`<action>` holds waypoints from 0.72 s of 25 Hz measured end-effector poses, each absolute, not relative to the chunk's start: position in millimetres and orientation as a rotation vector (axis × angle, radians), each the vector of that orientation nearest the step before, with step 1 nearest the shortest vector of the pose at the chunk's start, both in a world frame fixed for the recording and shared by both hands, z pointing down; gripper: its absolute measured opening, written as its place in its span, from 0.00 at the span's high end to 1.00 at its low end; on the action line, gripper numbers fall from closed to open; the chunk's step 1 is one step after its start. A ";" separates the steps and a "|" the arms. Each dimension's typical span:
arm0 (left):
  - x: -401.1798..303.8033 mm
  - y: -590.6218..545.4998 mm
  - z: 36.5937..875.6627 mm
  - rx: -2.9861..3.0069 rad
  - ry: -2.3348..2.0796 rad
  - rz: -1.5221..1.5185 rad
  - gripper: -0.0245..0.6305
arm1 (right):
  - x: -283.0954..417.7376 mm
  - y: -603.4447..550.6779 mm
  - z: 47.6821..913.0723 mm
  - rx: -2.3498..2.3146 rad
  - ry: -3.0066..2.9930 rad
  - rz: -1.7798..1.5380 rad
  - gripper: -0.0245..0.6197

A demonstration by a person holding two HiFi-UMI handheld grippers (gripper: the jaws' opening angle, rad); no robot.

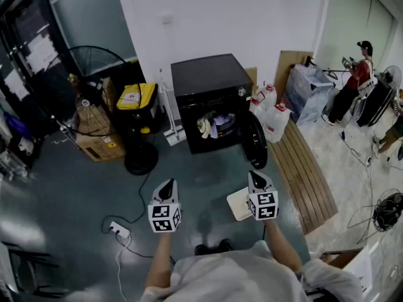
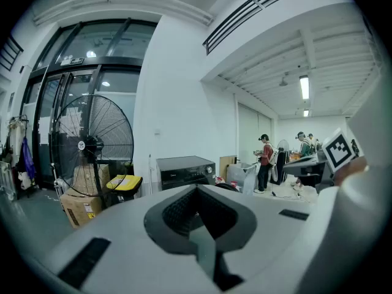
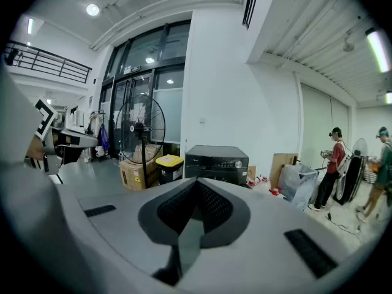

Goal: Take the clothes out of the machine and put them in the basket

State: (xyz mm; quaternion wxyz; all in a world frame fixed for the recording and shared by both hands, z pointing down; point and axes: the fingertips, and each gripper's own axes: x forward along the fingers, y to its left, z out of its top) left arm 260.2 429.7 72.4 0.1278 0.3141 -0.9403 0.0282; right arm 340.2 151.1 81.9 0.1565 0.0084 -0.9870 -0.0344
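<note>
While your left gripper (image 1: 167, 186) and right gripper (image 1: 254, 176) hang closed and empty, open floor (image 1: 208, 168) fronts the machine (image 1: 211, 74). Only the head view shows clothes (image 1: 214, 126) inside.

Dim, bluish indoor light; heavy fisheye warping, dark vignetted corners.

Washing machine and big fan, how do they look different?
The washing machine is a solid box; the fan is a round wire cage on a stand. The machine's door hangs open with clothes inside; the fan holds nothing. Both are black and stand on the floor.
</note>
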 end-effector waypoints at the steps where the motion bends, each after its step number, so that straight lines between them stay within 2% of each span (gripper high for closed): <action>1: 259.4 428.7 72.8 0.911 -2.737 0.087 0.94 | 338.9 150.2 81.8 0.023 -2.826 -0.099 0.93; 18: 240.3 395.9 79.0 0.847 -2.755 0.109 0.94 | 308.1 122.0 85.9 -0.036 -2.842 -0.056 0.93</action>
